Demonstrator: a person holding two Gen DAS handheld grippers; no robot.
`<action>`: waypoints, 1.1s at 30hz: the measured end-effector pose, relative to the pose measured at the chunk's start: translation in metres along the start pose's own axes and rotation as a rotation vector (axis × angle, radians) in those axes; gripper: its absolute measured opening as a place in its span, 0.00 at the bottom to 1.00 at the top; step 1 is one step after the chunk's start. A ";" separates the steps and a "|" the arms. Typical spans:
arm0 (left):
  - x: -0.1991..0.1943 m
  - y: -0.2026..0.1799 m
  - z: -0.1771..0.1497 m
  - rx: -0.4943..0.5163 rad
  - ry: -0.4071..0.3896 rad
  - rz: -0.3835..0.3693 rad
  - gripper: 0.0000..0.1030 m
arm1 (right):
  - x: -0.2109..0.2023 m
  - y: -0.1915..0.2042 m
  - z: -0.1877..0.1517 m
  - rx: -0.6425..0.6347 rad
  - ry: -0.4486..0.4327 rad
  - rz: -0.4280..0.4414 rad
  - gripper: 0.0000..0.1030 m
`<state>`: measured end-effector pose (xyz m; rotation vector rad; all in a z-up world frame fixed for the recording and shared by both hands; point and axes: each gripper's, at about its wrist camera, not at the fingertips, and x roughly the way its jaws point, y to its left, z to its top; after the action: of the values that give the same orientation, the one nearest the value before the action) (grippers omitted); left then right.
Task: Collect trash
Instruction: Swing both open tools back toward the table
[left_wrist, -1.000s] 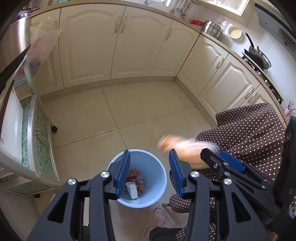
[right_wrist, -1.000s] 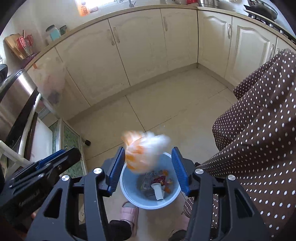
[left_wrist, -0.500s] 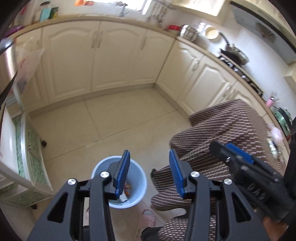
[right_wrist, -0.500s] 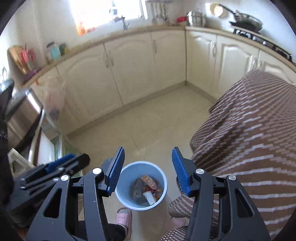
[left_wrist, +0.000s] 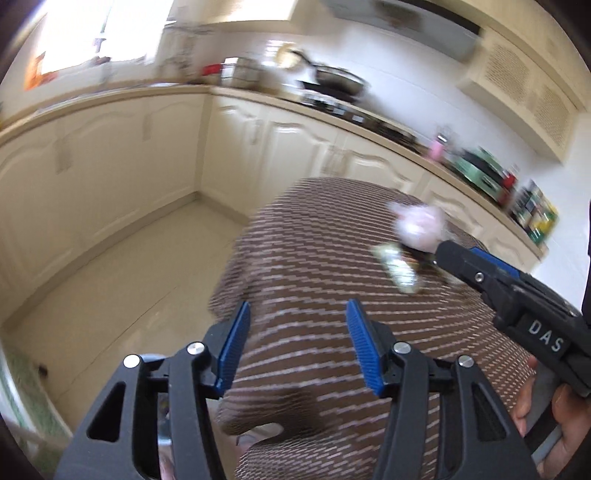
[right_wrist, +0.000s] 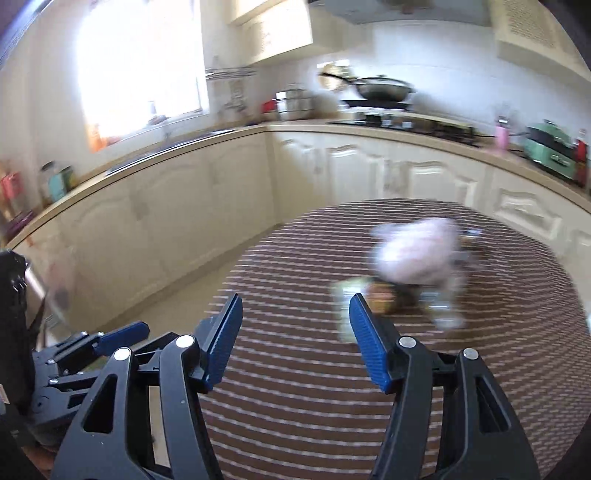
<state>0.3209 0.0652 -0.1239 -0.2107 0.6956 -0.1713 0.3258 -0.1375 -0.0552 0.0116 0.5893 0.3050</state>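
A crumpled pale pink bag (right_wrist: 417, 251) lies on the brown dotted tablecloth (right_wrist: 314, 369), with a greenish wrapper (right_wrist: 351, 295) and dark scraps beside it; all are motion-blurred. The bag (left_wrist: 419, 223) and wrapper (left_wrist: 397, 267) also show in the left wrist view. My right gripper (right_wrist: 295, 332) is open and empty, above the table, short of the trash; its body (left_wrist: 517, 302) shows at the right of the left wrist view, pointing at the bag. My left gripper (left_wrist: 295, 339) is open and empty over the table's near edge. The blue bin is out of view.
Cream cabinets (right_wrist: 184, 206) and a worktop (right_wrist: 369, 127) ring the room, with a wok (right_wrist: 384, 88) on the hob and a green appliance (right_wrist: 550, 151). Tiled floor (left_wrist: 122, 273) lies left of the table. A metal appliance (right_wrist: 37, 291) stands at the far left.
An orange bag dropped from my right gripper into the blue bin. Both grippers then swung up and right from the bin to the table, staying open.
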 end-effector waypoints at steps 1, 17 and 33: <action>0.008 -0.018 0.003 0.034 0.014 -0.010 0.52 | -0.003 -0.019 -0.001 0.011 -0.001 -0.036 0.57; 0.113 -0.118 0.019 0.167 0.165 -0.002 0.52 | 0.013 -0.130 -0.026 0.090 0.120 -0.161 0.57; 0.122 -0.091 0.028 0.081 0.167 -0.041 0.14 | 0.065 -0.112 -0.010 0.022 0.227 -0.102 0.57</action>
<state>0.4238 -0.0461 -0.1555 -0.1340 0.8493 -0.2576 0.4036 -0.2270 -0.1098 -0.0323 0.8155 0.2023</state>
